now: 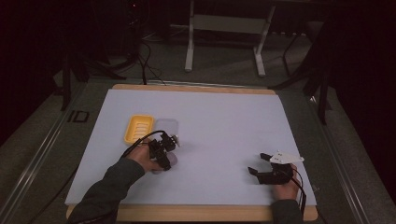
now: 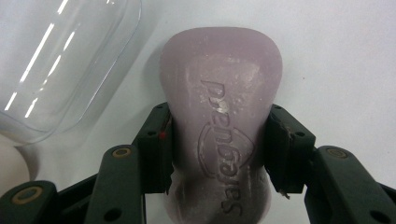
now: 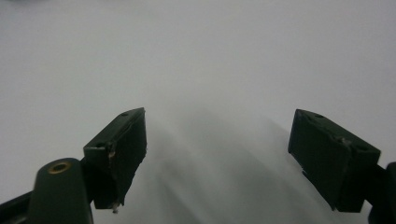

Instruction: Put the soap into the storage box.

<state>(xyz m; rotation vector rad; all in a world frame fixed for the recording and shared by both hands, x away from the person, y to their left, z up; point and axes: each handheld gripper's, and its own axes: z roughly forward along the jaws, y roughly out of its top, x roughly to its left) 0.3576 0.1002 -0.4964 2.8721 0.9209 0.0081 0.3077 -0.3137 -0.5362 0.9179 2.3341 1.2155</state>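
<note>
Right now I am clamping the left gripper (image 2: 217, 149) on the lilac soap bar (image 2: 221, 107), which is lying on the white table sheet (image 1: 224, 121) beside the clear lid (image 2: 56, 60) and near the yellow dish (image 1: 138, 129). My right gripper (image 3: 217, 154) is hanging open, empty.

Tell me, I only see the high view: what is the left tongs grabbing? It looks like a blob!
Observer: A purple soap bar, pinched at both sides by the left tongs.
Operator: Is there writing on it?
Observer: Yes, letters and an oval mark are pressed into its top.
Operator: What's the pale thing by the yellow tray?
Observer: A clear plastic lid, apart from the soap.
Operator: Are the right tongs holding something?
Observer: No, the right tongs are open over bare table.
</note>
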